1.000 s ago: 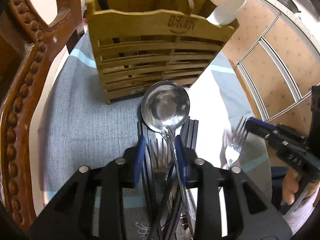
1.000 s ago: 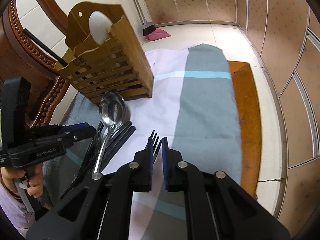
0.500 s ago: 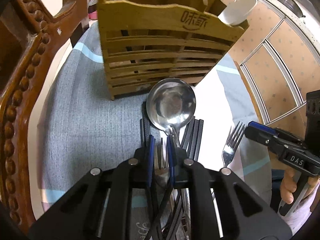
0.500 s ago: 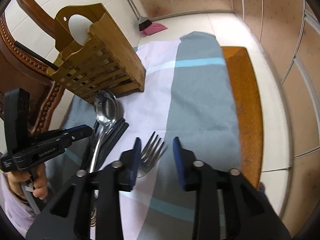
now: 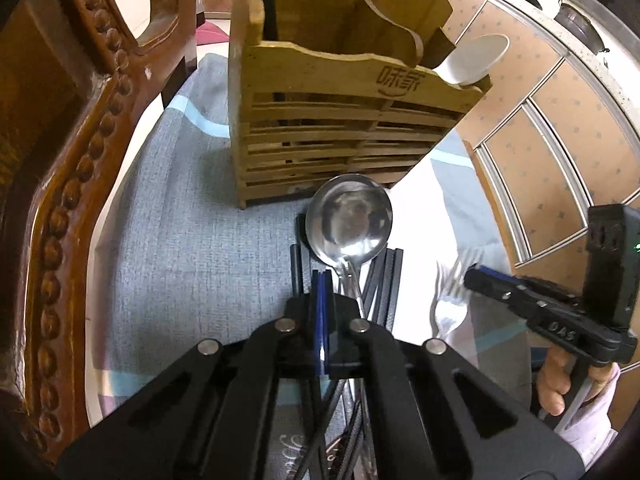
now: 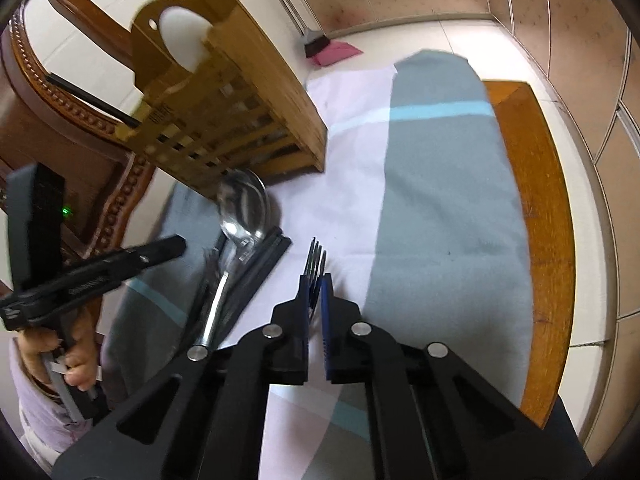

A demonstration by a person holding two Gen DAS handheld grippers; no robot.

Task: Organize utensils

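Note:
A slatted wooden utensil holder (image 5: 340, 128) stands on the cloth with a white spoon (image 5: 472, 60) in its right compartment. In front of it lie a steel ladle spoon (image 5: 348, 220) and black chopsticks (image 5: 386, 280) in a pile. My left gripper (image 5: 322, 280) is shut just over that pile, pads flush together; I cannot see anything pinched between them. My right gripper (image 6: 316, 284) is shut on a steel fork (image 6: 314, 256), whose tines stick out past the pads over the white cloth. The left wrist view shows the fork (image 5: 448, 304) blurred beside the pile.
A carved wooden chair (image 5: 60, 200) stands close on the left. The grey and white cloth (image 6: 448, 200) covers most of the table, whose orange edge (image 6: 532, 200) shows on the right. A black chopstick (image 6: 92, 100) juts from the holder. A broom and pink dustpan (image 6: 332, 50) are on the floor.
My left jaws closed from open around the pile's handles to fully together. My right jaws opened beside the fork, then closed on it.

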